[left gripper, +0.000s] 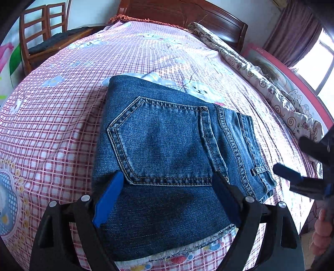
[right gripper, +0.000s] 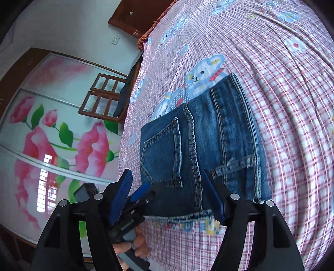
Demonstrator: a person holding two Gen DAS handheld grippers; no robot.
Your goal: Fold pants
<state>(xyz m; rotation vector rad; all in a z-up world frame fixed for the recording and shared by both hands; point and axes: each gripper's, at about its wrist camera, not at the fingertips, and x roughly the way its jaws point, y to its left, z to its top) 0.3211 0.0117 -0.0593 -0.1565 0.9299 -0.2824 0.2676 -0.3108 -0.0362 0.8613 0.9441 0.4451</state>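
Blue denim pants (left gripper: 167, 158) lie folded into a compact rectangle on the pink checked bedsheet (left gripper: 62, 116), back pocket up, frayed hem at the near edge. My left gripper (left gripper: 169, 198) is open and empty, hovering over the near part of the fold. My right gripper (right gripper: 169, 200) is open and empty, above the near edge of the pants (right gripper: 204, 146). The right gripper also shows at the right edge of the left wrist view (left gripper: 300, 158). The left gripper shows in the right wrist view (right gripper: 135, 200), held by a hand.
A rolled floral quilt (left gripper: 261, 79) lies along the bed's right side. A dark wooden headboard (left gripper: 183, 12) stands at the far end. Wooden chairs (left gripper: 41, 35) stand left of the bed. A flowered wardrobe door (right gripper: 52, 135) is beyond the bed's edge.
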